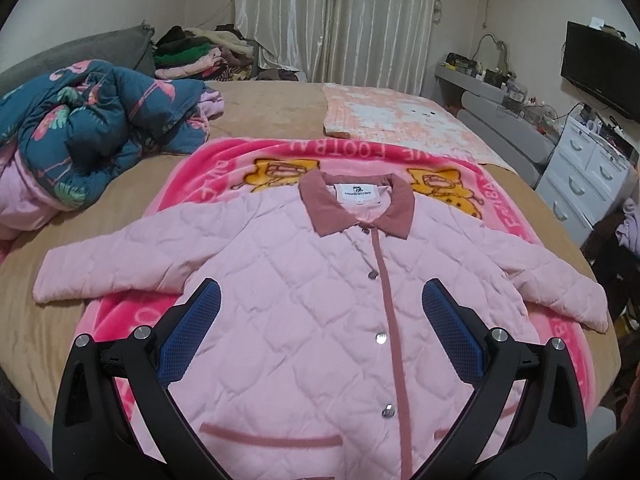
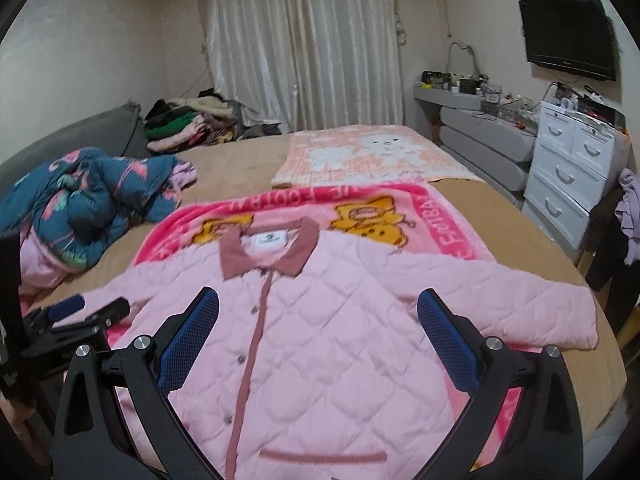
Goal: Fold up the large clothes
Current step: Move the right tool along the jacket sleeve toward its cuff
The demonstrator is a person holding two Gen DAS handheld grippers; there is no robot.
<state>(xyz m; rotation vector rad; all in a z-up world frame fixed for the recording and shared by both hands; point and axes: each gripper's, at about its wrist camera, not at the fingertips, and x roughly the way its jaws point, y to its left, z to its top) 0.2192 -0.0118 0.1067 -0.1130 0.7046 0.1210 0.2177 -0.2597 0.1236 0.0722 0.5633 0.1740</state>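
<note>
A pink quilted jacket (image 1: 320, 300) lies front-up and buttoned on a bright pink blanket (image 1: 224, 160), which is itself spread over the tan bed (image 1: 100, 208). The collar (image 1: 352, 204) points toward the far side and the hem is nearest the cameras. Both sleeves are stretched out flat, the left sleeve (image 1: 112, 268) reaching onto the bare bed cover and the right sleeve (image 1: 560, 284) running toward the bed's right edge.

By the look of it, no fold has been made yet: the body is flat, the sleeves are out, the hem is unturned. The garment seems laid out and smoothed, ready for a first fold (probably a sleeve brought across the chest), so nearly all of the task is left.

The left tool (image 1: 320, 316) hangs above the lower chest with its blue pads wide apart and nothing between them. The right tool (image 2: 318, 320) is likewise spread and empty, hovering over the right half of the front. In the right wrist view the left tool (image 2: 86, 308) shows at the near left, over the left sleeve.

A crumpled teal quilt (image 1: 92, 120) sits at the far left of the bed, well apart from the jacket.
</note>
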